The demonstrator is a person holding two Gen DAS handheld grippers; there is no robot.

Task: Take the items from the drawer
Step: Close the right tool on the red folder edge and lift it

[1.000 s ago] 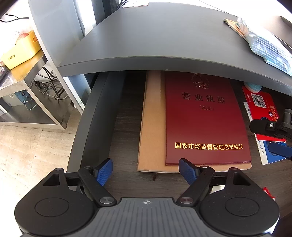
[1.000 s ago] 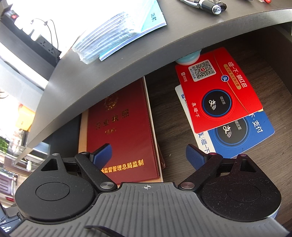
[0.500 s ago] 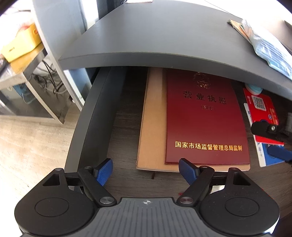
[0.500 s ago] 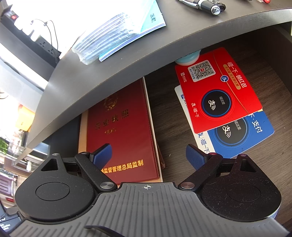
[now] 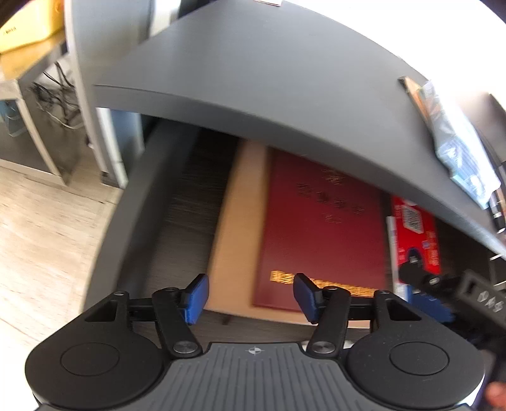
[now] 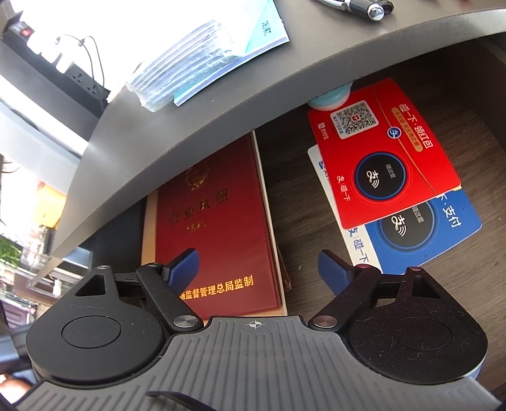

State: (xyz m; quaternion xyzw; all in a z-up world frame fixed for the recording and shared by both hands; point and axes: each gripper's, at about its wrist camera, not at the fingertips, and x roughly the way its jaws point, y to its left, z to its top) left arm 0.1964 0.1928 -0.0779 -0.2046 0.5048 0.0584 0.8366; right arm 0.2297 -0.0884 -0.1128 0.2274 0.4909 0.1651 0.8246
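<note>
The drawer (image 5: 186, 202) (image 6: 291, 177) is pulled out under the dark desktop. In it lies a dark red certificate folder (image 5: 319, 227) (image 6: 221, 227) with gold lettering, on top of a tan folder (image 5: 237, 221) (image 6: 148, 234). To the right lie a red QR payment card (image 6: 382, 151) (image 5: 417, 234) and a blue payment card (image 6: 420, 234) under it. My left gripper (image 5: 251, 295) hovers open above the folders' near edge, holding nothing. My right gripper (image 6: 257, 273) stands open over the red folder's near right corner, also holding nothing. The right gripper's fingers (image 5: 420, 278) show at the right of the left wrist view.
The desktop (image 5: 268, 95) (image 6: 177, 126) overhangs the drawer's back half. On it lie a stack of plastic-sleeved papers (image 6: 205, 60) (image 5: 455, 145) and a pen (image 6: 357, 6). A power strip (image 6: 50, 53) sits at the far left. A metal table with cables (image 5: 38, 104) stands on the wooden floor.
My left gripper has swung to the right and closer to the drawer; its view is blurred and its jaws stand a little narrower. The right gripper has not moved.
</note>
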